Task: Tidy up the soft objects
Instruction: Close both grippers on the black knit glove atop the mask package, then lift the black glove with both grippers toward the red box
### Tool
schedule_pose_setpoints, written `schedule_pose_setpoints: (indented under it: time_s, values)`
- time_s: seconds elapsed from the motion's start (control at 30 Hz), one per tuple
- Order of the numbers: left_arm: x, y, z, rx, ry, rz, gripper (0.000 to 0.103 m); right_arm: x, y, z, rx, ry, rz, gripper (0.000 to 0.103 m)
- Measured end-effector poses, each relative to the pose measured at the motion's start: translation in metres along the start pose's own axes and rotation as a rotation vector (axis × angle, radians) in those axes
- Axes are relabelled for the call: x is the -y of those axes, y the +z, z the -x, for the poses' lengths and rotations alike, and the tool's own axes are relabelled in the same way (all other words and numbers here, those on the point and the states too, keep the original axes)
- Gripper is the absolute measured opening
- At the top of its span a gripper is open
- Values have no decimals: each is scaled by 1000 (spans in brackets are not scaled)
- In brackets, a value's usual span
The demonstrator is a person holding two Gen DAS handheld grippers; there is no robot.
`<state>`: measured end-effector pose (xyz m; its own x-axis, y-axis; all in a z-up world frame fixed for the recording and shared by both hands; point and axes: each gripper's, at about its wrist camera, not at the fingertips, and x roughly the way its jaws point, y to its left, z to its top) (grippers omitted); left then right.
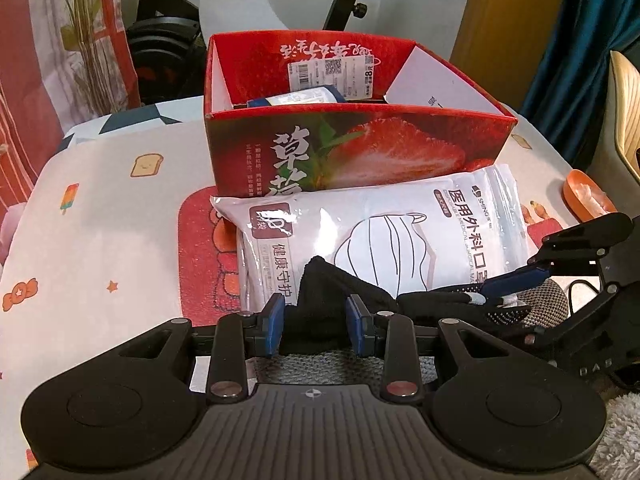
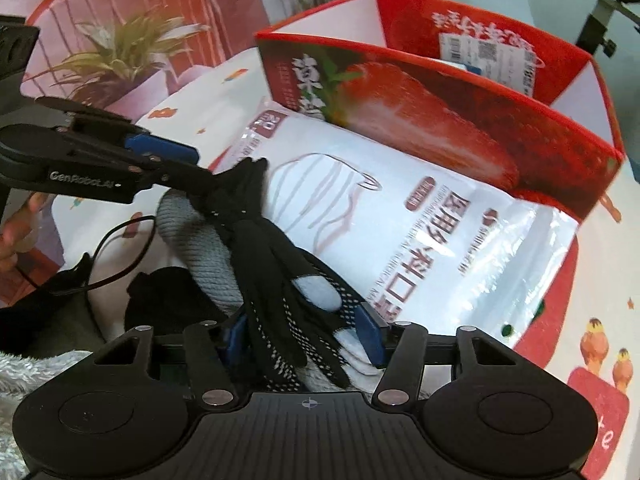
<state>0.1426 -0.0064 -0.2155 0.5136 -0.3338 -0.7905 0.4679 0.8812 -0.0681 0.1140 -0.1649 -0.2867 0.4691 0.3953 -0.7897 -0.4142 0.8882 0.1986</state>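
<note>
Two grippers, left [image 1: 316, 322] and right [image 2: 304, 340], both clamp one black glove [image 2: 256, 216], lying before the mask pack [image 1: 400, 224] and red box [image 1: 360, 144].

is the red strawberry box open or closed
Open. The box has no lid on top; its inside walls and a blue and white packet inside show from above.

We see exercise bike frames [image 1: 168, 12] behind the counter, a red and white printed bag with a plant picture [image 1: 68, 40] at left, teal curtain [image 1: 580, 40] at right, orange dish [image 1: 584, 196] on the counter's patterned cloth [image 1: 100, 216].
</note>
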Motion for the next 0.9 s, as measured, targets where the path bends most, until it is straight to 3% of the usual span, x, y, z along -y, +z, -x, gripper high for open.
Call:
schedule_pose_setpoints:
  time_s: [0.1, 0.27, 0.33, 0.47, 0.73, 0.9]
  values:
    - [2, 0, -3, -4, -1, -1, 36, 6, -1, -2, 3, 3, -18, 43]
    - [3, 1, -7, -16, -10, 1, 37, 9, 2, -4, 29, 2, -7, 18]
    - [2, 1, -8, -19, -13, 4, 37, 13, 5, -2, 51, -19, -6, 14]
    - [2, 4, -9, -13, -18, 5, 43, 25, 11, -1, 91, -34, -28, 13]
    - [7, 12, -12, 0, -22, 17, 44, 36, 16, 5, 190, -96, -53, 13]
    - [6, 14, -10, 17, -55, 86, 52, 51, 13, 10, 250, -138, -102, 12]
